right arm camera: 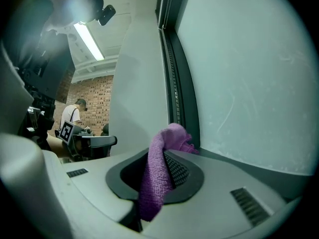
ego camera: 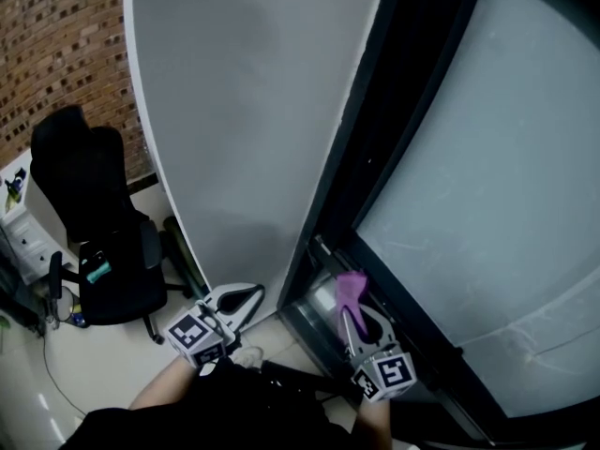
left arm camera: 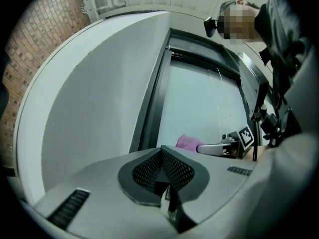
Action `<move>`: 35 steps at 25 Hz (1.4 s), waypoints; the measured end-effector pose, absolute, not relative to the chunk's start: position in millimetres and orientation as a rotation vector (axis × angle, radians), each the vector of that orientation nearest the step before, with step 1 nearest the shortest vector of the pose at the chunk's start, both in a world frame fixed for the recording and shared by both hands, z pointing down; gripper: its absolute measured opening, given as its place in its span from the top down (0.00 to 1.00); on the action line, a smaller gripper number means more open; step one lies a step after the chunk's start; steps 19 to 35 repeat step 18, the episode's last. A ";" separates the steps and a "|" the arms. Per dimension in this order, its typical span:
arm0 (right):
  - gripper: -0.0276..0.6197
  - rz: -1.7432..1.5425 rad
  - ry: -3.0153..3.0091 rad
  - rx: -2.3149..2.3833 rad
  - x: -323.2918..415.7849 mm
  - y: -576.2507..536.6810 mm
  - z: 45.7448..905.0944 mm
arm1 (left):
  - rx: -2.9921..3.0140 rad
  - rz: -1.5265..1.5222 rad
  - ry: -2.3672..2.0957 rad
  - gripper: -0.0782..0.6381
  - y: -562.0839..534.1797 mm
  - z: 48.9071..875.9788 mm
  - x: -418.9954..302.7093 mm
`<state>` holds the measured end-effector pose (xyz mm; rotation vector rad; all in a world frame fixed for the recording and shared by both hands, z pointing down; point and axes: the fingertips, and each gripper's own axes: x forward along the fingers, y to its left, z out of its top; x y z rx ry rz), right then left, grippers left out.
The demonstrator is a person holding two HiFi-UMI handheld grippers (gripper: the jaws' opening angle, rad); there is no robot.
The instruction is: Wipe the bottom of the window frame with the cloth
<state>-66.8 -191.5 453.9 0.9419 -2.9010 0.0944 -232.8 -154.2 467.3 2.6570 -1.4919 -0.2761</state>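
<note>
Right gripper (ego camera: 359, 315), fingers clamped on purple cloth (ego camera: 351, 289), at window frame's bottom rail (ego camera: 441, 368), 5 o'clock. Left gripper (ego camera: 246, 298) empty, fingers together. Wipe seemingly starting; next, press cloth down, sweep along rail.

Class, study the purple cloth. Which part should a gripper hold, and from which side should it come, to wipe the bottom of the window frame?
Grip the cloth round its bunched middle, as the right gripper does, coming from the room side. The cloth is limp and folded, so a middle grip probably works best. It leaves a soft tuft past the jaw tips, facing the window frame.
</note>
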 end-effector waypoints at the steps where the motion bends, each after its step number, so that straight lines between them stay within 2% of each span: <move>1: 0.86 0.080 -2.901 0.942 -66.1 -190.7 452.2 | 2.663 -0.281 -1.500 0.89 -154.1 465.5 -232.0; 35: 0.86 0.104 -2.912 1.023 -50.6 -189.4 450.1 | 2.678 -0.322 -1.473 0.89 -162.5 462.2 -226.8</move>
